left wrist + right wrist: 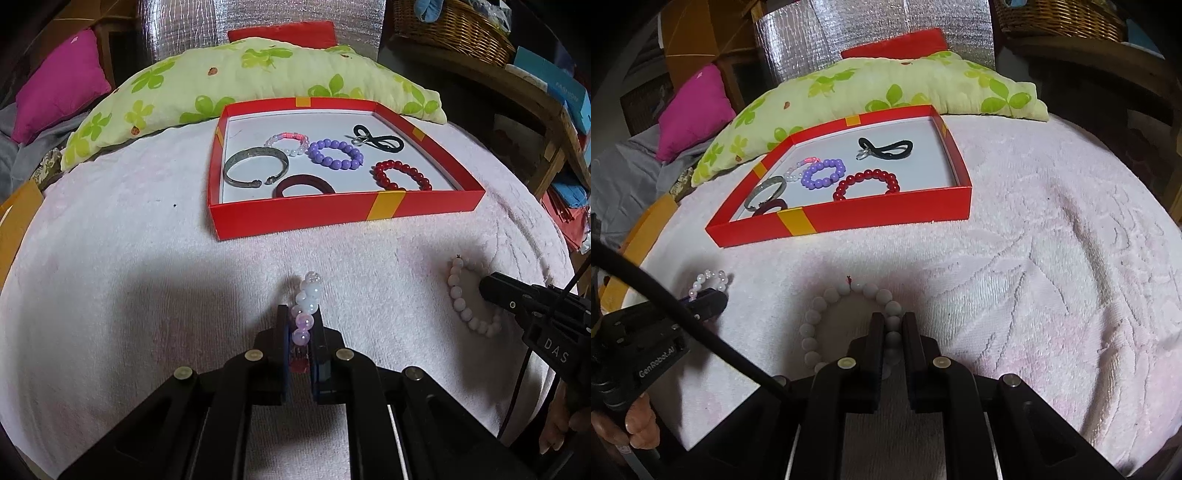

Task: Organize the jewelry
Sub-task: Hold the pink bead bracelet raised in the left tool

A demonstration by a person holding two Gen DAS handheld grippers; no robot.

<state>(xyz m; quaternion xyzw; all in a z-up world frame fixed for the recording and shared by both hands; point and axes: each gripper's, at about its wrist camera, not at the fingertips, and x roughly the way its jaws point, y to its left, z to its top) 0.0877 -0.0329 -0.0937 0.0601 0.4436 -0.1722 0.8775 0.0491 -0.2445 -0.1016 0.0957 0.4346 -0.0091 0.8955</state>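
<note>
My left gripper (300, 317) is shut on a bracelet of clear, white and lilac beads (308, 295), which stands on edge between its pads; the same bracelet (711, 278) shows at the left of the right wrist view. My right gripper (893, 319) is shut on the right side of a pale pink bead bracelet (827, 295) that lies on the pink towel (1034, 258); in the left wrist view that bracelet (461, 306) sits at the right under the right gripper (484, 291). Beyond both stands a red box lid (295, 218).
Inside the red box lid lie a metal bangle (255, 166), a purple bead bracelet (334, 153), a red bead bracelet (400, 175), a dark red hair band (304, 186), a black hair tie (380, 138) and a pink-white bracelet (288, 142). A green flowered pillow (240, 81) lies behind it.
</note>
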